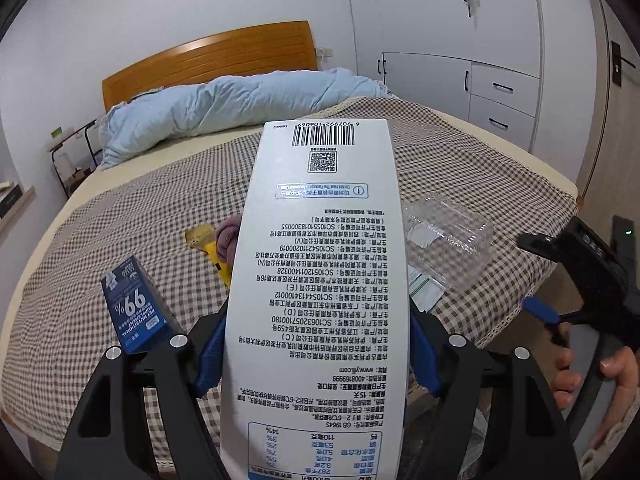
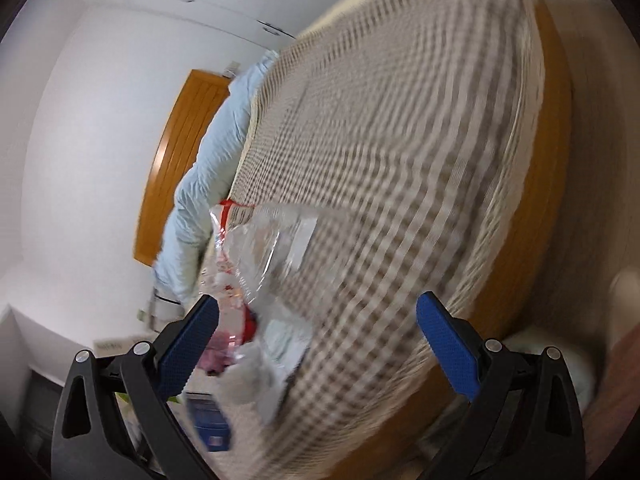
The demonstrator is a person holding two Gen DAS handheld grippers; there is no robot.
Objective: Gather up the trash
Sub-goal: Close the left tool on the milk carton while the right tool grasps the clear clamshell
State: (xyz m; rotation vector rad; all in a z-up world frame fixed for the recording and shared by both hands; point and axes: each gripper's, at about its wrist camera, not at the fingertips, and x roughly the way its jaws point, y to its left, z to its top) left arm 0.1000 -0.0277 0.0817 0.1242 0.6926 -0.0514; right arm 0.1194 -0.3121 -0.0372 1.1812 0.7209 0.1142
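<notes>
My left gripper point(image 1: 316, 344) is shut on a tall white carton point(image 1: 320, 248) printed with black text and a barcode; the blue pads press its two sides. The carton hides the middle of the bed. Lying on the checkered bed cover point(image 1: 120, 220) are a blue box point(image 1: 136, 312), a yellow wrapper point(image 1: 202, 238), a purple cloth point(image 1: 228, 240) and a clear plastic clamshell point(image 1: 444, 240). My right gripper point(image 2: 320, 344) is open with nothing between its pads. Its view is rolled and blurred, showing the clamshell point(image 2: 268, 248) and blue box point(image 2: 208, 420) ahead. A hand point(image 1: 592, 376) holds it at the bed's right side.
A light blue duvet point(image 1: 224, 108) lies bunched against the wooden headboard point(image 1: 208, 56). White wardrobe doors and drawers point(image 1: 460, 60) stand behind the bed on the right. A small rack point(image 1: 72, 160) stands at the left of the bed. A paper slip point(image 1: 424, 288) lies under the clamshell.
</notes>
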